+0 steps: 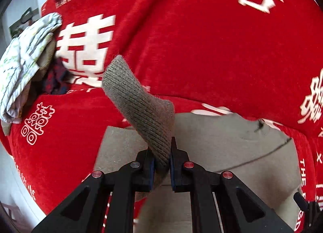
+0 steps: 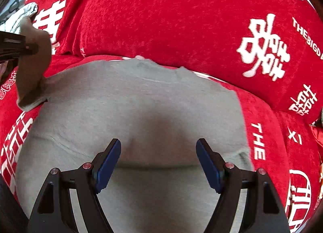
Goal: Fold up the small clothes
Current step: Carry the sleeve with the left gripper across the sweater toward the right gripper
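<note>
Left tool (image 1: pixel 162 164) clamped on sweater (image 2: pixel 131 116) cuff (image 1: pixel 139 108), lifting sleeve for folding; right tool (image 2: pixel 158 164) jaws apart, empty, above sweater on red sofa cover (image 2: pixel 171 21).

A red sofa cover (image 1: pixel 201 51) printed with white characters.

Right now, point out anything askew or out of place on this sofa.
The grey garment lies mostly flat, but its ribbed cuff is lifted, pinched in the left tongs. A heap of crumpled clothes sits unfolded at the far left.
</note>
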Action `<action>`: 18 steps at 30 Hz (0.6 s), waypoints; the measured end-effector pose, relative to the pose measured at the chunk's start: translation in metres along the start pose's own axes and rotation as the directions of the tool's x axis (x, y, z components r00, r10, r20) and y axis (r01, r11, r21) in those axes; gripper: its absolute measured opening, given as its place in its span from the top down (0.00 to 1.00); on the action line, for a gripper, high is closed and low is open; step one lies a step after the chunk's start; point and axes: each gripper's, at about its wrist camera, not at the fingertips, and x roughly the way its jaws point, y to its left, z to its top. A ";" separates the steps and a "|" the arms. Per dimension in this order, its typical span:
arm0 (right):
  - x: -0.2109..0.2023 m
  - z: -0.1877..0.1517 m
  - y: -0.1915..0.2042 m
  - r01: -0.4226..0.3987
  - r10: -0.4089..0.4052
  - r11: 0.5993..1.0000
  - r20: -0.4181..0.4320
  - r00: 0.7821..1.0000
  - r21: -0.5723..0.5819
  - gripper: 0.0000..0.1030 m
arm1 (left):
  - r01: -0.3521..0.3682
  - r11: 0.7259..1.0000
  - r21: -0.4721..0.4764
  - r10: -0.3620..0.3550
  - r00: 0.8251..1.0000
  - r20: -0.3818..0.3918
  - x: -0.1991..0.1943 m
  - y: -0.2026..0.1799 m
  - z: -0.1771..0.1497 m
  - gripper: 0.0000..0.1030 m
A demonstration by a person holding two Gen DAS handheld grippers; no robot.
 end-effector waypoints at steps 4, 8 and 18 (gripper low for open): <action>-0.006 -0.010 -0.024 0.009 -0.009 1.000 0.002 1.000 0.026 0.23 | 0.017 0.999 0.046 -0.016 1.000 -0.006 -0.004 -0.041 -0.004 0.87; -0.010 -0.021 -0.049 0.021 -0.022 0.998 0.006 1.000 0.064 0.23 | 0.033 0.995 0.095 -0.032 0.999 -0.012 -0.008 -0.078 -0.011 0.87; -0.020 -0.037 -0.105 0.040 -0.043 0.986 0.016 0.999 0.160 0.23 | 0.087 0.975 0.203 -0.085 0.996 -0.018 -0.019 -0.162 -0.028 0.87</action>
